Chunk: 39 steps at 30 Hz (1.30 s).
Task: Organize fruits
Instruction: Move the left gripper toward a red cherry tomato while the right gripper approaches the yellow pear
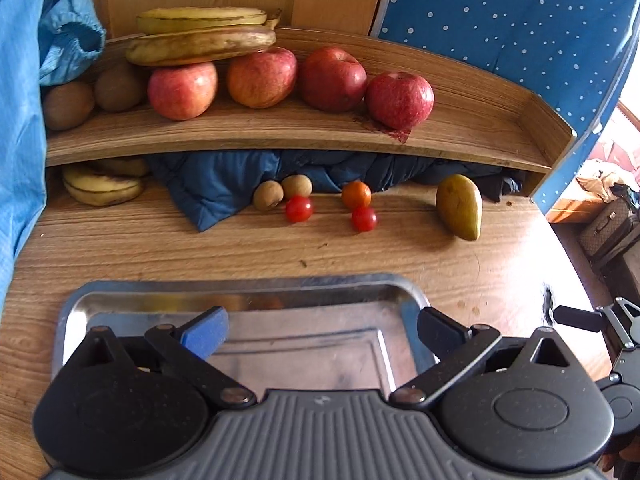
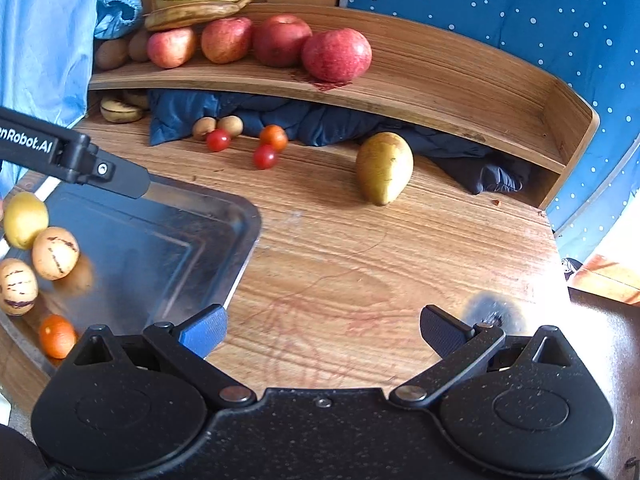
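Both grippers sit nearest the lens with jaws wide and nothing between them: left gripper (image 1: pixel 322 330) over the near part of the metal tray (image 1: pixel 248 294), right gripper (image 2: pixel 323 330) over bare counter (image 2: pixel 340 264) just right of the tray. Counter is wood-grain, with a curved wooden shelf (image 1: pixel 460 128) at the far edge. Dark blue quilted cloth (image 1: pixel 224 184) is bunched under the shelf. Tray, seen in the right wrist view, holds a yellow fruit (image 2: pixel 25 220), two striped pale fruits (image 2: pixel 55 253) and a small orange (image 2: pixel 57 336) along its left side. Shelf carries, left to right: kiwis (image 1: pixel 68 105), four red apples (image 1: pixel 332 79), bananas (image 1: pixel 200 38) on top at far left. On the counter: a green-yellow pear (image 1: pixel 459 206) at right, more bananas (image 1: pixel 103 187) at far left under the shelf, two small brown fruits (image 1: pixel 282 192), an orange tomato (image 1: pixel 356 195) and two red cherry tomatoes (image 1: pixel 299 209) mid-counter.
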{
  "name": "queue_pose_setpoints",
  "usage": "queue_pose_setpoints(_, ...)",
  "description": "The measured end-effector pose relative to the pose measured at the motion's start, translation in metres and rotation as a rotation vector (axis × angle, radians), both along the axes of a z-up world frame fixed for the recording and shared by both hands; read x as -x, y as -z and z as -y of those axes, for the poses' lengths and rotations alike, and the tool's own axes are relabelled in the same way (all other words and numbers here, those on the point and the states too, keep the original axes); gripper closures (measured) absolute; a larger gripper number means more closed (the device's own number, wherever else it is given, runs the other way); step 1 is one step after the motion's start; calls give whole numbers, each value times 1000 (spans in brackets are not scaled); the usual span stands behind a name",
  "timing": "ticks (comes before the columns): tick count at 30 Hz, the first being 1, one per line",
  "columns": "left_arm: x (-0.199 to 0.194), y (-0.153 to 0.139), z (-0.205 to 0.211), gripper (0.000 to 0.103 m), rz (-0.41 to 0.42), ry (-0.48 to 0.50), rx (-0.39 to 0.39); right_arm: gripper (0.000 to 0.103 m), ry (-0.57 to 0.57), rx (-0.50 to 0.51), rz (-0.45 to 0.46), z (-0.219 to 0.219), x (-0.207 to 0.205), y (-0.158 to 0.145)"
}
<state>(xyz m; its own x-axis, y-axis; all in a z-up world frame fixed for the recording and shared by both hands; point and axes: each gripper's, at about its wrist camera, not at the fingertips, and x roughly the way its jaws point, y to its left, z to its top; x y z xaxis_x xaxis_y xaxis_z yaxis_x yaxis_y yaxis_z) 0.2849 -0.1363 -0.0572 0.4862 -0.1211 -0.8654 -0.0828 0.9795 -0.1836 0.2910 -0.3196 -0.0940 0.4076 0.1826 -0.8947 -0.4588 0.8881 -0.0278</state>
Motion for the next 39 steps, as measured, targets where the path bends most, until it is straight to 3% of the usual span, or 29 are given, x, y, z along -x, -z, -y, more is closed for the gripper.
queue_pose_setpoints(17, -60, 29, 34, 0, -35, -59, 1, 1, 10, 3, 27, 30, -62, 15)
queue_pose_setpoints(39, -114, 58, 38, 1, -86, -129, 39, 1, -95, 19, 62, 10, -125, 38)
